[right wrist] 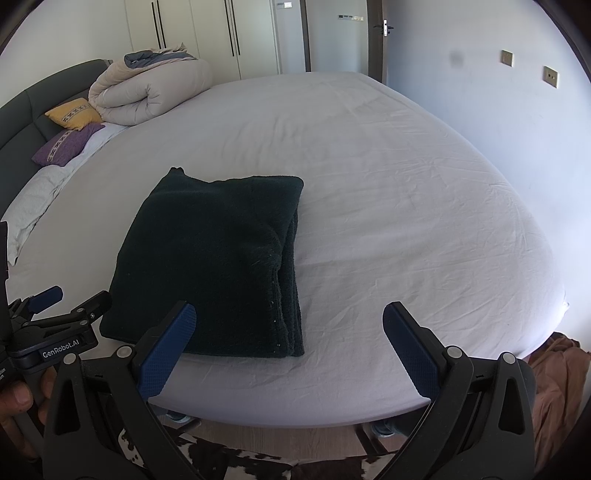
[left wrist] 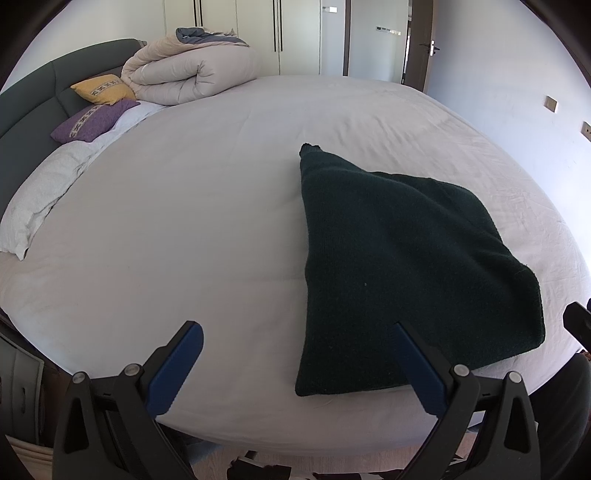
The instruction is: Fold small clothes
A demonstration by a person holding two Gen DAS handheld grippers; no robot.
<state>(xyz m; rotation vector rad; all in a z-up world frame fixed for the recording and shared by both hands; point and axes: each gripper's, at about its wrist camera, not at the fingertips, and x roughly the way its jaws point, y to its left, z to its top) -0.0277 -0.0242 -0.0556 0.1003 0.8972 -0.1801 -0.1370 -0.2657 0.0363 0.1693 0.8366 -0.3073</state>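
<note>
A dark green knitted garment (left wrist: 406, 266) lies folded in a thick stack near the front edge of the bed (left wrist: 207, 206). It also shows in the right wrist view (right wrist: 218, 258), with its layered edges on the right side. My left gripper (left wrist: 295, 332) is open and empty, held above the bed's front edge; its right finger is over the garment's near corner. My right gripper (right wrist: 288, 317) is open and empty, with its left finger over the garment's near edge. The left gripper (right wrist: 70, 299) shows at the left of the right wrist view.
A rolled beige duvet (left wrist: 192, 70) sits at the far left of the bed, beside a yellow cushion (left wrist: 103, 88), a purple cushion (left wrist: 92, 120) and a white pillow (left wrist: 40, 195). Wardrobe doors (left wrist: 280, 33) stand behind. A brown cloth (right wrist: 557, 376) lies off the bed at right.
</note>
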